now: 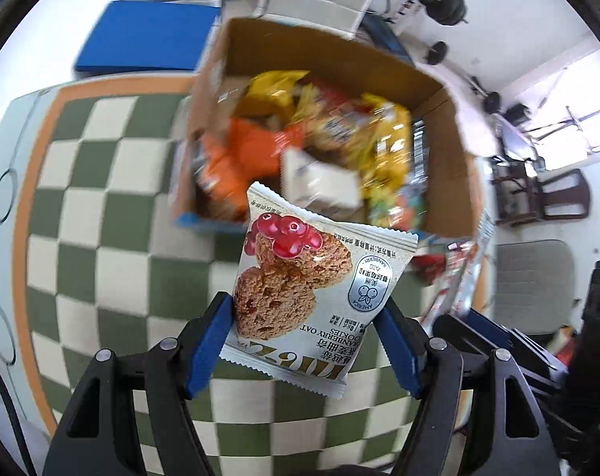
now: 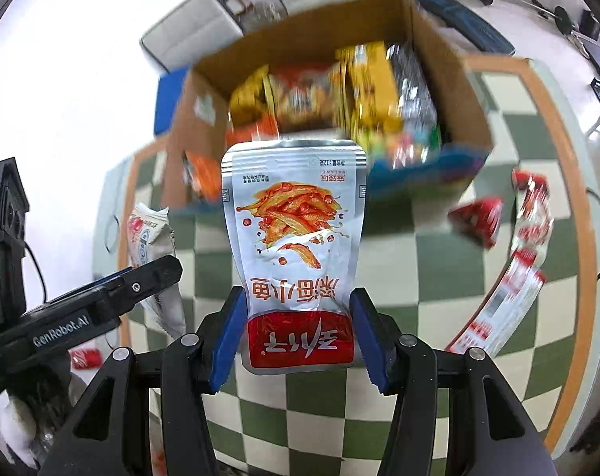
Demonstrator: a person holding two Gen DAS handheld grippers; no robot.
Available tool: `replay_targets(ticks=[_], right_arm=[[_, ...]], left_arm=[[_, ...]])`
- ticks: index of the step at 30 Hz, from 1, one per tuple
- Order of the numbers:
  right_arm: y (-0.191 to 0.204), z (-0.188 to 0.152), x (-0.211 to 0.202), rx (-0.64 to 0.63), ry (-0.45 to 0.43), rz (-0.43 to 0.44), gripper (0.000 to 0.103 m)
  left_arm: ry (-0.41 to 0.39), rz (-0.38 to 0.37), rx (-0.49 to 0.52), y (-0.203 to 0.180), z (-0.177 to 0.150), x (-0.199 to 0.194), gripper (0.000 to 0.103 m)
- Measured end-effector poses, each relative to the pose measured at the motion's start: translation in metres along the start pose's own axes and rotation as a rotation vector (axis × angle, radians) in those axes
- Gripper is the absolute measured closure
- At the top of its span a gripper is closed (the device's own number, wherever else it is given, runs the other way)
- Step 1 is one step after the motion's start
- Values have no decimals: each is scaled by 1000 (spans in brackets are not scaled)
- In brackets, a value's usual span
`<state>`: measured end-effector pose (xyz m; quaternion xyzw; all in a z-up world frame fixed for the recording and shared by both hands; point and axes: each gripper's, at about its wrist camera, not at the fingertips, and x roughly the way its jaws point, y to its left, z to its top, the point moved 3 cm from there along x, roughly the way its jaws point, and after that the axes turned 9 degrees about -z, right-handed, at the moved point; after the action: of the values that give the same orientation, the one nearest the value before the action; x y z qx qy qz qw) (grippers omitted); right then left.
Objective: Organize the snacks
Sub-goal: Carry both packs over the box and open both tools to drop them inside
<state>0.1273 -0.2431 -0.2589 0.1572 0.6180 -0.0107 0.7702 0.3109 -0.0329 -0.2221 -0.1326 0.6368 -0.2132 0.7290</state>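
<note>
The cookie pack (image 1: 300, 277) reads "CRANBERRY OAT COOKIES". The left tool (image 1: 303, 341) pinches it near the cardboard box (image 1: 450, 135). The right tool (image 2: 300, 333) pinches a silver fish snack pouch (image 2: 296, 238) above the checkered worktop (image 2: 399, 277).

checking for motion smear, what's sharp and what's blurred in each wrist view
Left wrist: the cookie pack in the left gripper is crisp, while the box and its snacks are smeared. Right wrist: the fish pouch in the right gripper is sharp; the box and red packets blur.
</note>
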Motion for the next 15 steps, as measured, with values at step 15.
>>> replay_targets(ticks=[15], right_arm=[[-4,131,28,-8,-53,-108,47]], left_arm=[[140,75,-65,12,113,72,33]])
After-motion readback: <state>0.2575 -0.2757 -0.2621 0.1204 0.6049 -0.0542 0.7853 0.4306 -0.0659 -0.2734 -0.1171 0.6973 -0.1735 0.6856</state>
